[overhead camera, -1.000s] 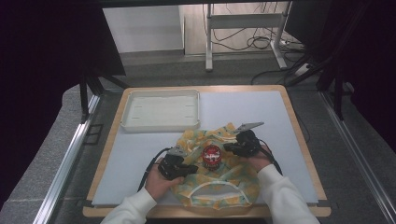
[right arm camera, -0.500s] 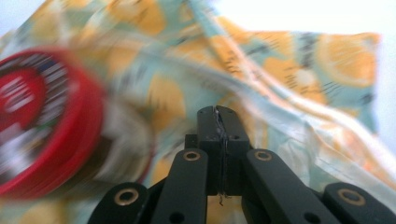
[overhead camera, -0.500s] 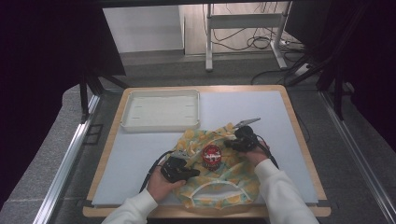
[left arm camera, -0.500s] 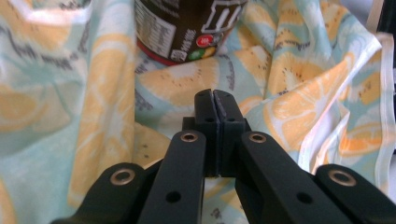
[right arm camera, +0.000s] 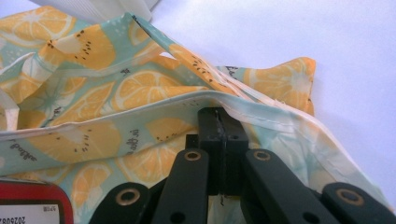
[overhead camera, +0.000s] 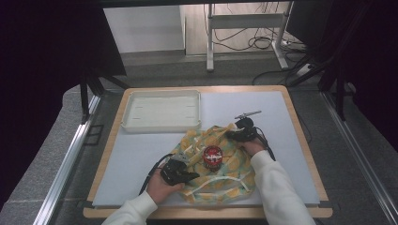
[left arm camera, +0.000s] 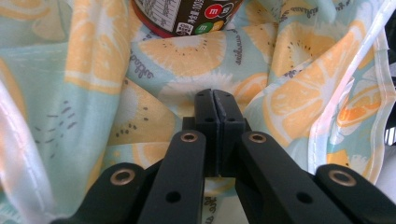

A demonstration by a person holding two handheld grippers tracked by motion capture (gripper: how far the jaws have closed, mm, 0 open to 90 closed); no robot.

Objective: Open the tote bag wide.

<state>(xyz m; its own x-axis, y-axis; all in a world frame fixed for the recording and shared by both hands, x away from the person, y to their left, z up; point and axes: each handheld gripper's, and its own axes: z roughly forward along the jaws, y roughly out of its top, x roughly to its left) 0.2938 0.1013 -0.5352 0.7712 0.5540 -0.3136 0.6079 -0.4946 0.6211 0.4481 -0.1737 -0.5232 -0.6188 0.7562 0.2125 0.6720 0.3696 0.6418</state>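
Citrus-print cloth (overhead camera: 220,164) lies bunched on the bench (overhead camera: 141,154), near the front edge, a little right of centre. Jar with a red lid (overhead camera: 212,155) stands upright on the middle of the cloth.

Left gripper (overhead camera: 184,174): at the cloth's front-left edge, jaws together. In the left gripper view the jaw tips meet over the fabric with no visible gap; can't tell if a fold is pinched between them. The jar base is just beyond the tips.

Right gripper (overhead camera: 234,133): at the cloth's far-right corner, jaws pressed together at the hemmed edge. In the right gripper view the hem runs across the tips and looks clamped.

White tray (overhead camera: 162,110) sits at the bench's far left, clear of the cloth.
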